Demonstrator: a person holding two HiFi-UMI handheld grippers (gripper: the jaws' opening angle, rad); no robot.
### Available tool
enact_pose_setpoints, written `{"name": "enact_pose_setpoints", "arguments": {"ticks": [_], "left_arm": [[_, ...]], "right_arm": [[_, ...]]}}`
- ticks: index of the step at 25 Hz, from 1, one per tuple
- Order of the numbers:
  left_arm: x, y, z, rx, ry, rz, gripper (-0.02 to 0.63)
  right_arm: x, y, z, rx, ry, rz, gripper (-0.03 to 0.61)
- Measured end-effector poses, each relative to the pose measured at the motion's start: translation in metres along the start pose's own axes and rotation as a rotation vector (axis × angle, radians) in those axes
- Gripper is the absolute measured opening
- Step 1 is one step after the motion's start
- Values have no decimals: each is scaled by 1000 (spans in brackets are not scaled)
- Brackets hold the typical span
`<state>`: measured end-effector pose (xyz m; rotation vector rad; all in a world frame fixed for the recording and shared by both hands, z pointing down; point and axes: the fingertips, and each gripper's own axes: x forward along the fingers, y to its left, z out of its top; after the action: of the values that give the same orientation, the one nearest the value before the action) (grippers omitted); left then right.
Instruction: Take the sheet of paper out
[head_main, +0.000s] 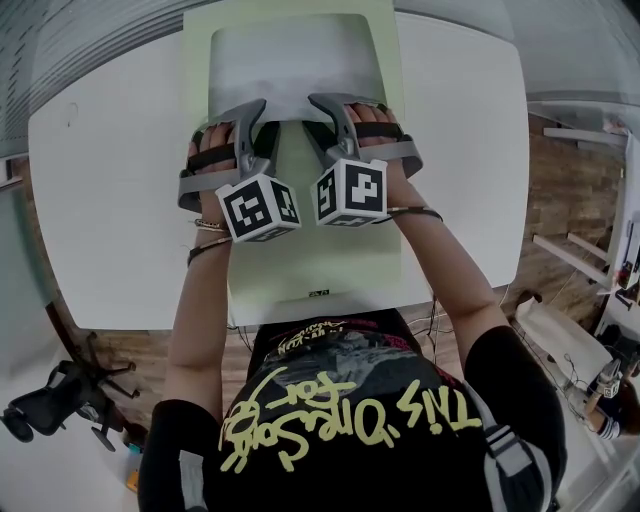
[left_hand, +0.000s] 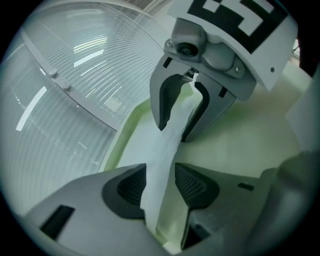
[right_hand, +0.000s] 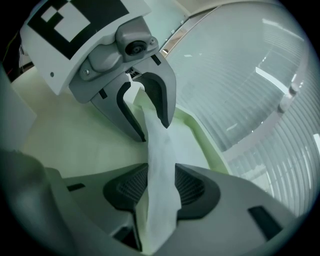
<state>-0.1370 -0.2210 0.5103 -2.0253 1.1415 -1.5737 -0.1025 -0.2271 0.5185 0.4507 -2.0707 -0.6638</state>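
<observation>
A white sheet of paper (head_main: 285, 60) lies on the far part of a pale green mat (head_main: 330, 260) on the white table (head_main: 110, 200). Both grippers sit side by side at the sheet's near edge. In the left gripper view the lifted paper (left_hand: 172, 135) runs between the pads of my left gripper (left_hand: 160, 186); it lies against one pad, with a gap to the other. My right gripper (left_hand: 182, 107) shows ahead, its jaws apart around the same edge. In the right gripper view the paper (right_hand: 160, 150) passes between the separated pads of my right gripper (right_hand: 160, 186), and my left gripper (right_hand: 145, 105) faces it.
A ribbed translucent wall (left_hand: 60, 100) stands just beyond the table's far edge. A black office chair (head_main: 50, 405) stands on the floor at lower left. Shelving (head_main: 580, 130) is off to the right of the table.
</observation>
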Motion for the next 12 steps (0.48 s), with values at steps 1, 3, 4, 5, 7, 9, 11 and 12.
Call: {"name": "enact_pose_setpoints", "arguments": {"ticks": [1, 3, 4, 5, 7, 9, 11, 12], "left_arm": [[0, 0, 0, 4, 2, 1, 179], [1, 0, 0, 21, 8, 3, 178], [1, 1, 1, 25, 9, 4, 175], [2, 2, 1, 25, 7, 6, 174], [4, 5, 3, 21, 3, 6, 172], [6, 8, 5, 31, 4, 3, 162], [9, 10, 5, 46, 7, 0, 147], [10, 10, 6, 49, 7, -1, 145]], "right_arm": [[0, -1, 0, -3, -1, -4, 154], [0, -2, 1, -10, -2, -13, 154], [0, -3, 1, -14, -3, -18, 153], [0, -4, 2, -19, -3, -21, 153], [1, -6, 2, -27, -1, -24, 153], [2, -8, 2, -30, 1, -25, 153], [2, -10, 3, -31, 1, -26, 153], [3, -10, 3, -33, 2, -28, 153]]}}
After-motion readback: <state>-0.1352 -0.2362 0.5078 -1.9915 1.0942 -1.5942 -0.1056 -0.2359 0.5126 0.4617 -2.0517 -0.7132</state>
